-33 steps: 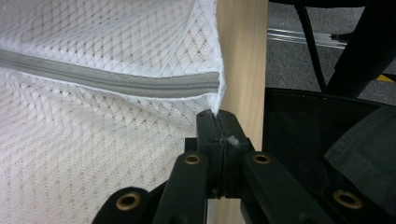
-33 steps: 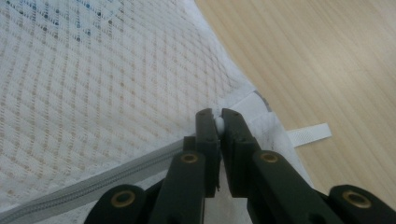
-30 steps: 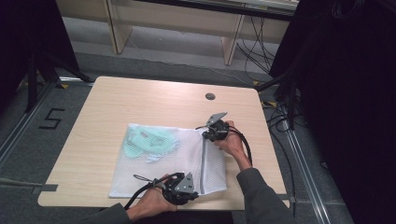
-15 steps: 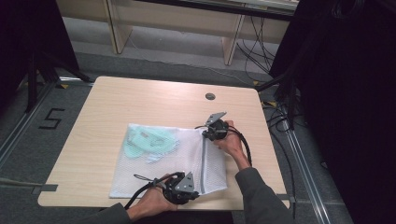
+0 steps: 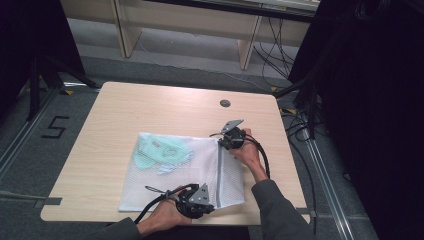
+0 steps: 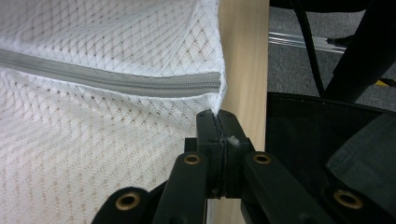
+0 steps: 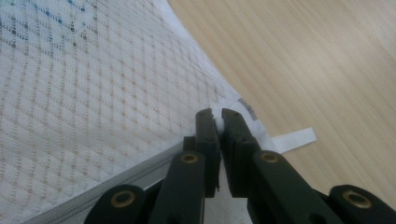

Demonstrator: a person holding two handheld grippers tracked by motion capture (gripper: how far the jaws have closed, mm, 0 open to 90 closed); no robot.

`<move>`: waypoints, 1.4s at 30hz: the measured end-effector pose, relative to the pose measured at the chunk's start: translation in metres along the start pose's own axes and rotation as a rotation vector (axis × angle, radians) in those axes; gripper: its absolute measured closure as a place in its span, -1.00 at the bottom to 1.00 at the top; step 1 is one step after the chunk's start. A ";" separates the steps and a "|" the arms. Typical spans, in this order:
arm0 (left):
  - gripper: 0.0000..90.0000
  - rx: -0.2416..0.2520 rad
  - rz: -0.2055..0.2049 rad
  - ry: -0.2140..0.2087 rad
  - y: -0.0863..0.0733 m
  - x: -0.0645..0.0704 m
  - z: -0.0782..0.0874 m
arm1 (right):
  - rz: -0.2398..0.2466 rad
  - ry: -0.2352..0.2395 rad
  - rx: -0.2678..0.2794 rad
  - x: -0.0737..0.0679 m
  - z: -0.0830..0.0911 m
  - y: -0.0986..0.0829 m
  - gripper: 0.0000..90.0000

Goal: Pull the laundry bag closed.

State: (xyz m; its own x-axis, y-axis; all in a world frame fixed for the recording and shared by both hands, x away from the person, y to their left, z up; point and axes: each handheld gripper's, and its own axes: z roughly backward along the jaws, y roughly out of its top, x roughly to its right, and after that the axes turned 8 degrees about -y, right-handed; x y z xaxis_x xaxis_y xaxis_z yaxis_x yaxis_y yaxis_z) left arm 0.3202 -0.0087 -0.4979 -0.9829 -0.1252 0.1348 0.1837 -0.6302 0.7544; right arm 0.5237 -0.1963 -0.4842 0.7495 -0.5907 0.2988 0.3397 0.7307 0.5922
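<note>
A white mesh bag point(image 5: 180, 172) lies flat on the wooden table point(image 5: 125, 115), toward the person's edge, and both grippers are on it. The grey zipper point(image 5: 218, 175) runs across the bag near its right end, from the far edge to the near edge, and each gripper sits at 1 end of that zipper.

The right gripper point(image 5: 226, 140) is at the zipper's far end. Its own view shows the jaws pressed nearly together with a small white piece between them, right where the zipper point(image 7: 140, 175) meets the bag's corner. Whether that piece is the zipper pull or just a fold of mesh, I cannot tell. A white tag point(image 7: 294, 139) pokes out just beside it on the bare wood.

The left gripper point(image 5: 202, 197) is at the zipper's near end, jaws clamped tight on the bag's corner edge point(image 6: 215, 108), just past where the zipper point(image 6: 116, 79) stops.

Inside the bag, on the side of the zipper away from the grippers, lies a pale green garment point(image 5: 162, 152), so loading looks done. The zipper looks shut at the near end in the left gripper view; the far stretch is hard to judge. My read: the bag is pinned at both ends, with zipping either just about to begin or nearly complete.
</note>
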 end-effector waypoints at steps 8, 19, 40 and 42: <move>0.83 0.015 0.034 -0.025 0.002 -0.003 -0.001 | -0.036 -0.004 -0.011 0.000 0.000 -0.001 0.89; 0.53 0.071 0.078 -0.017 0.004 -0.012 0.018 | -0.139 -0.032 -0.025 0.002 0.005 -0.001 0.51; -0.13 0.048 0.144 0.174 -0.017 -0.041 0.069 | -0.200 0.058 0.060 -0.016 0.046 -0.002 0.10; -0.17 0.043 0.157 0.193 -0.020 -0.043 0.074 | -0.197 0.055 0.085 -0.019 0.048 -0.004 0.10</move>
State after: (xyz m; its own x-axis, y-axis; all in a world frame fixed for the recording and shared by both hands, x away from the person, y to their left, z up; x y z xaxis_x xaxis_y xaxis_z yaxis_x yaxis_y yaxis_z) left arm 0.3578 0.0657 -0.4716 -0.9217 -0.3652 0.1308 0.3294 -0.5586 0.7612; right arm 0.4815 -0.2043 -0.4562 0.7039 -0.6981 0.1313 0.4356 0.5702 0.6965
